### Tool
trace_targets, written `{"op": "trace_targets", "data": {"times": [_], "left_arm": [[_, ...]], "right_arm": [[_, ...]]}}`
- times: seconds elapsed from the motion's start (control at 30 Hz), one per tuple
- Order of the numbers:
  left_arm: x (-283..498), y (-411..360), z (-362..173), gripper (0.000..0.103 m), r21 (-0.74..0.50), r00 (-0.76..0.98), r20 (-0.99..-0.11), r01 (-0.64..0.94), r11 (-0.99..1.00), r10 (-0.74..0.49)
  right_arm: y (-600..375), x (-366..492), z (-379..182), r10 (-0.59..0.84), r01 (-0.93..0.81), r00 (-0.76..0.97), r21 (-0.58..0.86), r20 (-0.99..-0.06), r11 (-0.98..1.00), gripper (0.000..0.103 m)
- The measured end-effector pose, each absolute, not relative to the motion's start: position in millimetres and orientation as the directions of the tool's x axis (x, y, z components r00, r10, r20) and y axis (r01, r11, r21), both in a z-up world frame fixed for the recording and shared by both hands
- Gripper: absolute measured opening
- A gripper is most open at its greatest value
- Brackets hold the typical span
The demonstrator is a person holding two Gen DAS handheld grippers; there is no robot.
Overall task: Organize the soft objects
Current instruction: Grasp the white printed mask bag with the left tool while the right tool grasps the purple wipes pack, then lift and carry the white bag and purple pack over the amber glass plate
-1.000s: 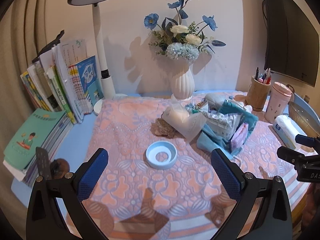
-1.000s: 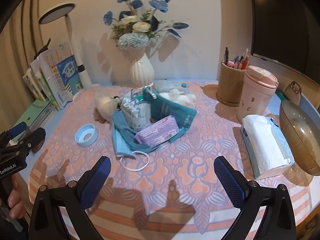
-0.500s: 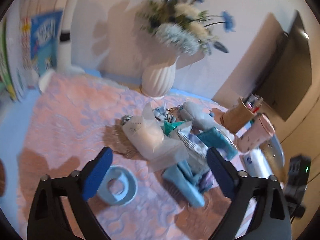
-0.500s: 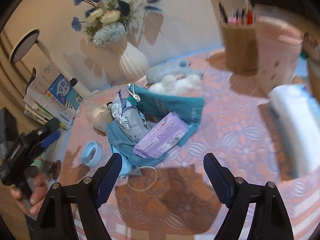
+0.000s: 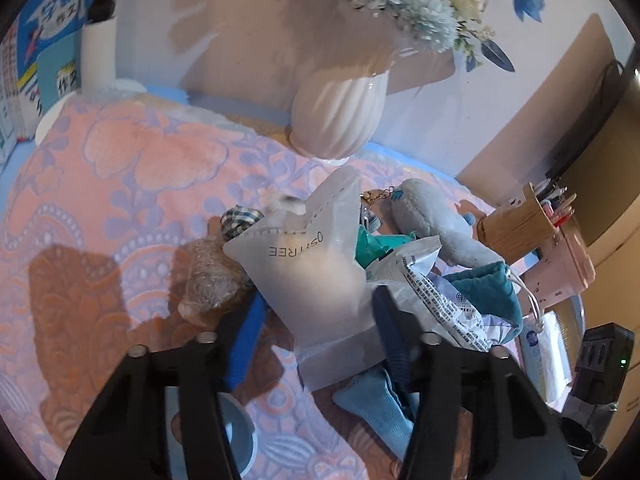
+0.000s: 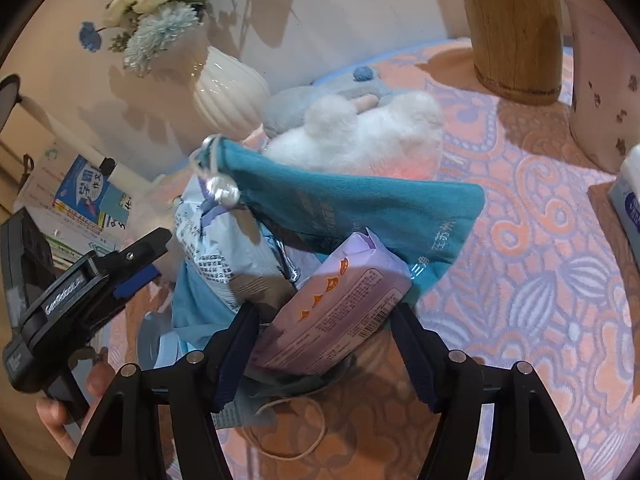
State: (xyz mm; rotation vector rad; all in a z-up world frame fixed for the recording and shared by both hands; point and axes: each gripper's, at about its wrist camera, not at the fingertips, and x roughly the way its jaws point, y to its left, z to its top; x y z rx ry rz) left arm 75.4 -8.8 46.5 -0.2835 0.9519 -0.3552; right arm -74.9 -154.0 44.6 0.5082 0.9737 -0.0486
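Two grippers work over one heap of soft things in the middle of the flowered pink-and-lilac cloth (image 5: 132, 168). The left gripper (image 5: 316, 322) is narrowing its jaws around a frosted, crinkly plastic pouch (image 5: 308, 268) printed with grey letters; the pouch sits between the blue pads, though I cannot tell whether they press it yet. The right gripper (image 6: 326, 344) is also closing, its jaws either side of a flat lilac packet (image 6: 332, 312) with orange marks and a barcode — the pads look just beside its edges rather than squeezing. I count in the heap one teal drawstring bag (image 6: 360, 208) of felt-like cloth, one white printed foil pack (image 6: 224, 252), one grey plush toy (image 5: 432, 224) and a fluffy white one (image 6: 360, 132), plus a pale blue folded cloth (image 5: 380, 404). One ribbed white vase (image 5: 340, 112) of flowers stands behind. The left wrist view alone shows a lump of bubble wrap (image 5: 212, 284) and a checked scrap (image 5: 240, 220) left of the pouch, and a pale blue ring (image 5: 240, 436) under the gripper; the right wrist view alone shows a thin elastic loop (image 6: 292, 428) on the cloth and a wooden pen cup (image 6: 516, 28).
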Motion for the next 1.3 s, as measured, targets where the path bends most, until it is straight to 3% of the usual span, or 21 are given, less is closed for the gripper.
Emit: {"op": "trace_targets", "data": {"times": [0.13, 0.3, 0.43, 0.53, 0.6, 0.7, 0.73, 0.77, 0.83, 0.97, 1.0, 1.1, 1.23, 1.27, 1.3], "left_arm": [[69, -10, 54, 0.026, -0.370, 0.548, -0.725, 0.199, 0.907, -0.416], [45, -6, 81, 0.026, -0.371, 0.583, -0.676, 0.259, 0.892, -0.451], [13, 2, 112, 0.026, -0.357, 0.602, -0.635, 0.325, 0.875, -0.483], [-10, 4, 125, 0.026, -0.330, 0.577, -0.649, 0.374, 0.867, -0.496], [-27, -1, 121, 0.026, -0.291, 0.524, -0.703, 0.404, 0.867, -0.480], [-45, -10, 102, 0.026, -0.246, 0.477, -0.755, 0.428, 0.869, -0.449], [-50, -15, 91, 0.026, -0.233, 0.458, -0.773, 0.438, 0.868, -0.438], [-55, -16, 84, 0.026, -0.232, 0.447, -0.781, 0.440, 0.868, -0.436], [-59, -21, 67, 0.026, -0.262, 0.397, -0.802, 0.440, 0.859, -0.448], [-58, -27, 45, 0.035, -0.275, 0.393, -0.811, 0.399, 0.875, -0.434], [-56, -26, 42, 0.044, -0.278, 0.402, -0.810, 0.378, 0.883, -0.427], [-52, -22, 35, 0.071, -0.318, 0.402, -0.805, 0.327, 0.890, -0.436], [-49, -25, 24, 0.070, -0.351, 0.396, -0.803, 0.288, 0.891, -0.445], [-50, -27, 22, 0.068, -0.354, 0.401, -0.801, 0.283, 0.892, -0.445], [-51, -29, 21, 0.049, -0.362, 0.405, -0.795, 0.279, 0.890, -0.450]], "right_arm": [[-154, -83, 49, 0.182, 0.237, 0.601, 0.391, -0.778, 0.889, 0.042], [-160, -109, 73, 0.149, 0.206, 0.672, 0.376, -0.725, 0.903, 0.032], [-169, -131, 99, 0.094, 0.195, 0.713, 0.326, -0.695, 0.925, 0.017], [-171, -141, 108, 0.087, 0.169, 0.684, 0.273, -0.724, 0.947, 0.017], [-173, -148, 105, 0.073, 0.166, 0.652, 0.235, -0.755, 0.958, 0.017], [-179, -158, 94, 0.091, 0.161, 0.623, 0.242, -0.777, 0.957, 0.023], [-179, -159, 88, 0.090, 0.163, 0.613, 0.236, -0.785, 0.958, 0.039], [-179, -158, 82, 0.090, 0.164, 0.596, 0.231, -0.798, 0.959, 0.066], [-177, -157, 72, 0.120, 0.137, 0.585, 0.243, -0.802, 0.960, 0.079], [-169, -138, 53, 0.148, 0.100, 0.553, 0.241, -0.820, 0.965, 0.079], [-167, -134, 49, 0.142, 0.095, 0.548, 0.230, -0.824, 0.969, 0.079], [-160, -121, 36, 0.116, 0.076, 0.526, 0.182, -0.842, 0.980, 0.063], [-148, -119, 33, 0.056, 0.053, 0.545, 0.101, -0.836, 0.993, 0.040], [-147, -121, 33, 0.048, 0.049, 0.550, 0.090, -0.834, 0.995, 0.039], [-147, -123, 34, 0.049, 0.049, 0.555, 0.091, -0.831, 0.995, 0.039]]}}
